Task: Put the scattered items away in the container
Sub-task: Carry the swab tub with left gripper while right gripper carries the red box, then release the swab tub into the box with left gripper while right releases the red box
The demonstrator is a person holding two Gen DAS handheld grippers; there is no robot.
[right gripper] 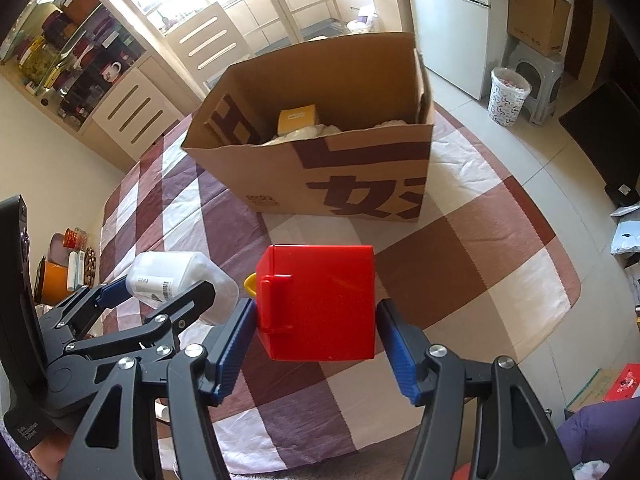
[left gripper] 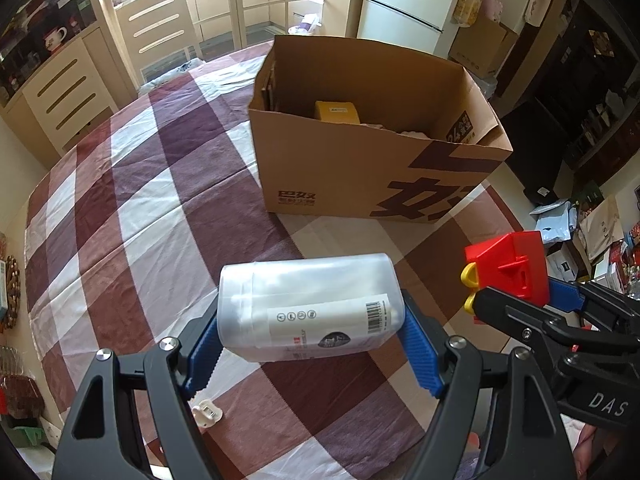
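Note:
My left gripper (left gripper: 310,336) is shut on a clear plastic tub (left gripper: 310,306) with a white label, held sideways above the checked tablecloth; the tub also shows in the right wrist view (right gripper: 176,278). My right gripper (right gripper: 316,332) is shut on a red toy block (right gripper: 320,300) with a yellow part (right gripper: 250,282); the block shows in the left wrist view (left gripper: 508,270) to the right of the tub. The open cardboard box (left gripper: 360,168) stands ahead of both grippers; in the right wrist view its front wall (right gripper: 320,168) faces me. A yellow box (left gripper: 336,112) and white stuff lie inside it.
A small white clip-like item (left gripper: 206,412) lies on the tablecloth under my left gripper. The round table's edge (right gripper: 560,312) curves off to the right. A chair (left gripper: 160,28) stands behind the table, a fridge (left gripper: 408,4) beyond the box, clutter on the floor (left gripper: 580,232) at right.

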